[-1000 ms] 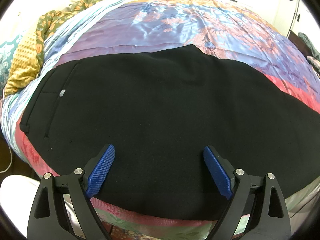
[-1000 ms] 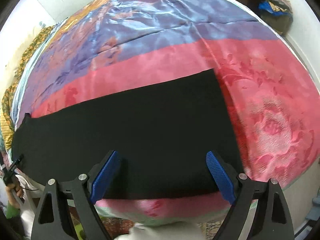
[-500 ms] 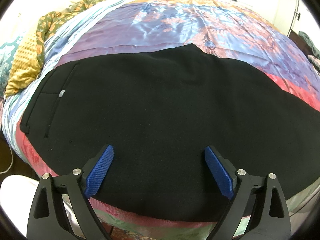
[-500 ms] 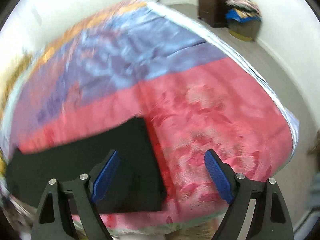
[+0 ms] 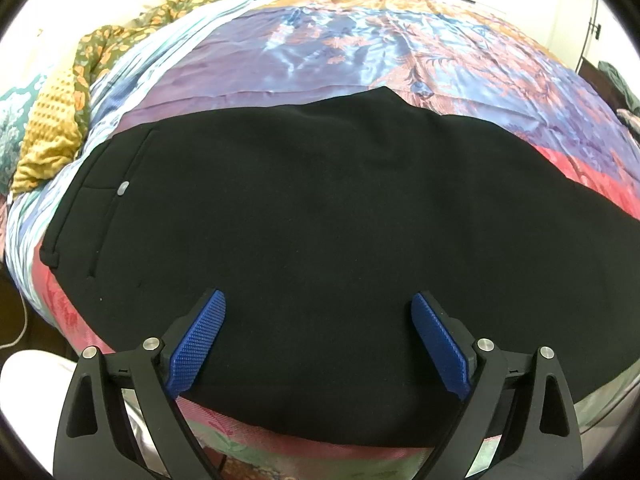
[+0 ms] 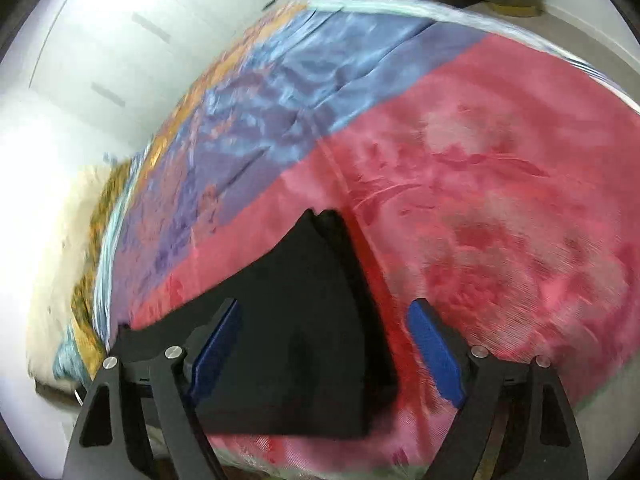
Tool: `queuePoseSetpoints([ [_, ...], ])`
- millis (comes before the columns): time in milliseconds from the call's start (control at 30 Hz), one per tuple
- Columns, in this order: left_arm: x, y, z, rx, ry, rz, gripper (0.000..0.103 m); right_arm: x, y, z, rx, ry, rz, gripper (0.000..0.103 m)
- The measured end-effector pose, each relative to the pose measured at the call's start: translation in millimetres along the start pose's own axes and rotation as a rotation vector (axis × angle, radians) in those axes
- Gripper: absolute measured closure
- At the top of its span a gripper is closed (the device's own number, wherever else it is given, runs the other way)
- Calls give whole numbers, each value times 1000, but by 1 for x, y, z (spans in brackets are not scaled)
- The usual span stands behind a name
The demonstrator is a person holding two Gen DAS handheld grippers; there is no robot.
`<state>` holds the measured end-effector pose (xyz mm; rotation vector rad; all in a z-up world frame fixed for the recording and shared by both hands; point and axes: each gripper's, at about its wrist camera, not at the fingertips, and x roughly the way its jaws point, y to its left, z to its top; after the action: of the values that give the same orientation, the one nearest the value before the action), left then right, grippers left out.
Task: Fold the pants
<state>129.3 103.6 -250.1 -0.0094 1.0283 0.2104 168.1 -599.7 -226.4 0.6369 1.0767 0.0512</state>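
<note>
Black cloth fills most of the left wrist view: the pants [image 5: 320, 216] lie flat across a bed covered by a satin bedspread [image 5: 360, 44] in bands of blue, purple, orange and pink. Their waist end is toward the left of that view, where a small pale button [image 5: 123, 188] sits beside a pocket seam, and the legs run off to the right. Along the near edge of the bed the pants stop just short of the bedspread's pink and green border. A mustard-yellow textured blanket [image 5: 52, 128] is bunched at the far left corner of the bed, apart from the pants.

The left hand-held gripper [image 5: 318, 344] hangs over the near part of the pants with its blue pads wide apart — nothing is pinched between them, and whether the tips touch the cloth cannot be told.

From the right wrist view, which is blurred, the hem end of the pants [image 6: 296, 320] lies on the pink band of the bedspread [image 6: 500, 200], its far corner pointing up the frame. The right hand-held gripper [image 6: 324, 344] is above that hem end with its jaws closing — the left pad stands over the black cloth and the right pad over bare pink bedspread, so the hem's side edge lies between them, but the pads do not press on it.
</note>
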Motion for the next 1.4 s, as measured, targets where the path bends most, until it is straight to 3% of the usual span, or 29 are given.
queuePoseSetpoints([
  [100,0,0,0,3,-2,1,8,17,10,-1,-51,119,73,32],
  [167,0,-1,0,4,-3,4,8,19,15,-2,-43,136,162,35],
  [300,1,-3,0,6,-3,14,7,32,14,-5,0,124,90,39],
  [333,1,-3,0,6,-2,14,7,34,15,-6,5,111,80,44],
  [400,2,-3,0,4,-3,9,7,35,16,-7,36,92,79,75],
  [500,1,-2,0,1,-3,3,7,29,23,-7,55,52,136,88],
  [667,-6,3,2,-31,-3,-45,7,1,46,-23,122,-67,288,90],
  [833,-16,13,2,-90,-15,-109,7,-14,95,-41,148,-135,490,90],
  [967,-20,22,6,-129,-29,-134,8,-5,153,-49,132,-127,600,90],
  [1133,-28,34,7,-173,-47,-162,8,36,241,-69,136,-76,732,90],
  [1233,-32,42,7,-199,-51,-163,8,66,288,-81,99,-54,729,90],
  [1400,-34,64,2,-274,-50,-167,8,131,374,-125,-65,13,606,89],
])
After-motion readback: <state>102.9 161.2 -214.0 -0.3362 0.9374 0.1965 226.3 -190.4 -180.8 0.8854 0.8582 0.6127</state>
